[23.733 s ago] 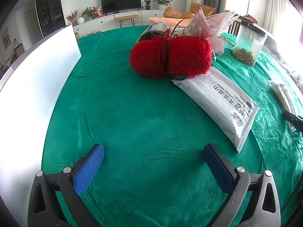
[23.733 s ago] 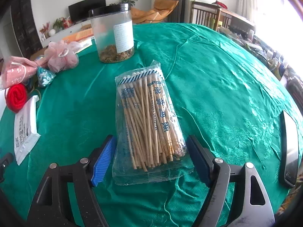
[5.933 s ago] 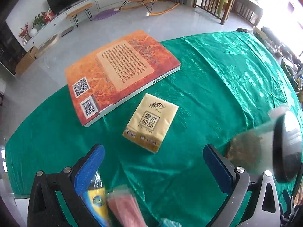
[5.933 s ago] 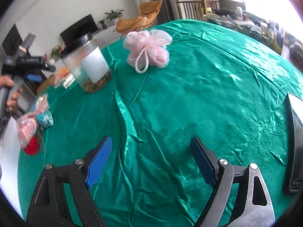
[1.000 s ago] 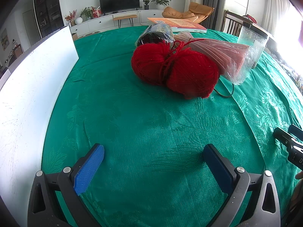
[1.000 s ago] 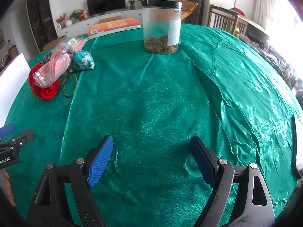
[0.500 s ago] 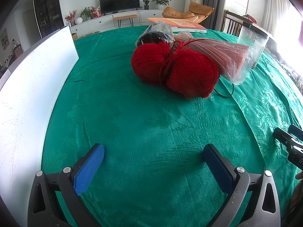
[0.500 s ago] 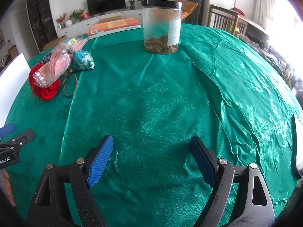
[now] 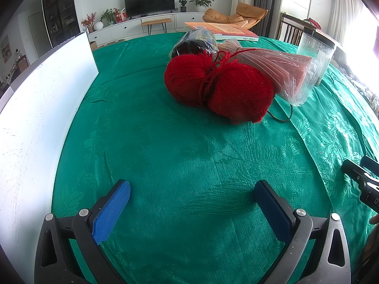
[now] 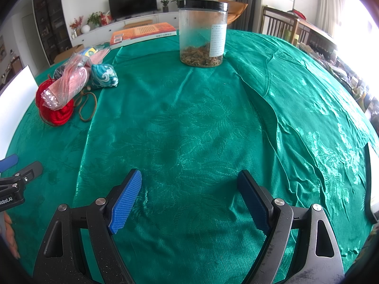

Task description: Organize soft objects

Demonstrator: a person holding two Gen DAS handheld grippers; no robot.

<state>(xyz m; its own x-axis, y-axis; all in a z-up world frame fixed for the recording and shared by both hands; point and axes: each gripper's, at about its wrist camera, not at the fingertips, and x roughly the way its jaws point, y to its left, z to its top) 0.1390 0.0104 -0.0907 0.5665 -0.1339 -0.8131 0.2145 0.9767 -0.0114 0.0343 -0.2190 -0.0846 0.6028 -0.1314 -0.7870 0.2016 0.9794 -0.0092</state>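
Observation:
A red yarn skein (image 9: 219, 88) (image 10: 55, 113) lies on the green tablecloth (image 9: 165, 142). A pink packet in clear plastic (image 9: 279, 68) (image 10: 68, 82) leans across it. Behind the yarn sits a dark wrapped roll (image 9: 195, 42), and a teal patterned pouch (image 10: 104, 75) lies beside the packet with a brown cord loop (image 10: 86, 107) in front. My left gripper (image 9: 191, 202) is open over bare cloth, well short of the yarn. My right gripper (image 10: 190, 197) is open too, with nothing between its fingers.
A clear jar with a black lid (image 10: 202, 34) stands at the back. An orange book (image 10: 142, 33) lies beyond it. A white board (image 9: 35, 108) runs along the left edge. A dark flat device (image 10: 370, 184) lies at the right table edge.
Nothing has moved in the last second. Since much earlier, the white packet, the stick bag and the pink mesh puff are gone from view, and the pink packet now lies on the yarn.

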